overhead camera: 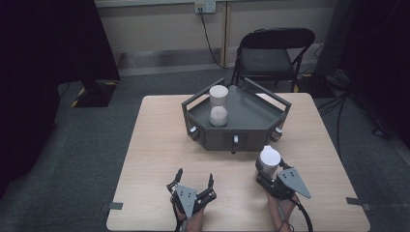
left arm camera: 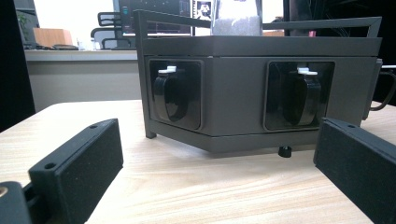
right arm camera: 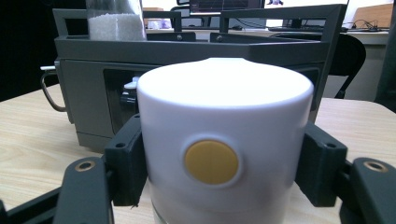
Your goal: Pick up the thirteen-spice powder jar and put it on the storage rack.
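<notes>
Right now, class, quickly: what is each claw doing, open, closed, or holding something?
Left claw: open, holding nothing, jaws spread above the table.
Right claw: closed on the white jar, a jaw on each side.

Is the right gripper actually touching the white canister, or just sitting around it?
Touching. In the right gripper view both black pads press flat against the sides of the white canister, with no gap on either side; the right gripper is shut on it.

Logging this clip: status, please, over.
Right gripper shut on white canister. Left gripper open, empty, near table edge. Grey tray ahead with a jar; nothing between.
</notes>
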Demonstrator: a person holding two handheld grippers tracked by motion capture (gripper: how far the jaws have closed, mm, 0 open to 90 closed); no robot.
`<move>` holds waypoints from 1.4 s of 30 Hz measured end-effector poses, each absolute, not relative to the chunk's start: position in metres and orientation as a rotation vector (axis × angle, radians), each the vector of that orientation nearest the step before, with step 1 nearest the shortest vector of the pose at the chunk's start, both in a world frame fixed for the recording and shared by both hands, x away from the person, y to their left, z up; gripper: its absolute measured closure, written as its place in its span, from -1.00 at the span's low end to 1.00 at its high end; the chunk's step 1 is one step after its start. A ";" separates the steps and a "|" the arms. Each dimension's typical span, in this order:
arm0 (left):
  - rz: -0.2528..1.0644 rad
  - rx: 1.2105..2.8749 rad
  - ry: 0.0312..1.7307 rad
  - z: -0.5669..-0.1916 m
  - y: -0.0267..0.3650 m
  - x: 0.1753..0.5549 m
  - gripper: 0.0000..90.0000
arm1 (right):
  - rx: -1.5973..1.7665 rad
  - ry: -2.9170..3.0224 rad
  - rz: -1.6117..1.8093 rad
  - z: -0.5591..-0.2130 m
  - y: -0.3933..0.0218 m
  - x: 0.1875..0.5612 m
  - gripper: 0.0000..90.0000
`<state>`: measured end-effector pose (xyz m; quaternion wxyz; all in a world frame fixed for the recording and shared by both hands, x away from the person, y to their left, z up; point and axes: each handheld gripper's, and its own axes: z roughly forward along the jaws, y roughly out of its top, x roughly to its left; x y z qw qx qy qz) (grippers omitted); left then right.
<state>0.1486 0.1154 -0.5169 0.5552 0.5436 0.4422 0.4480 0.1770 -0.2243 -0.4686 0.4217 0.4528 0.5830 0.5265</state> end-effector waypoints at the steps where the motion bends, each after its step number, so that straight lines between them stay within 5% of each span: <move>1: 1.058 1.284 1.044 -0.517 0.115 0.149 -0.98 | 1.133 1.461 1.318 -0.468 -0.224 0.177 -0.34; 42: 1.058 1.284 1.044 -0.517 0.115 0.149 -0.97 | 1.028 1.504 1.379 -0.424 -0.235 0.186 -0.34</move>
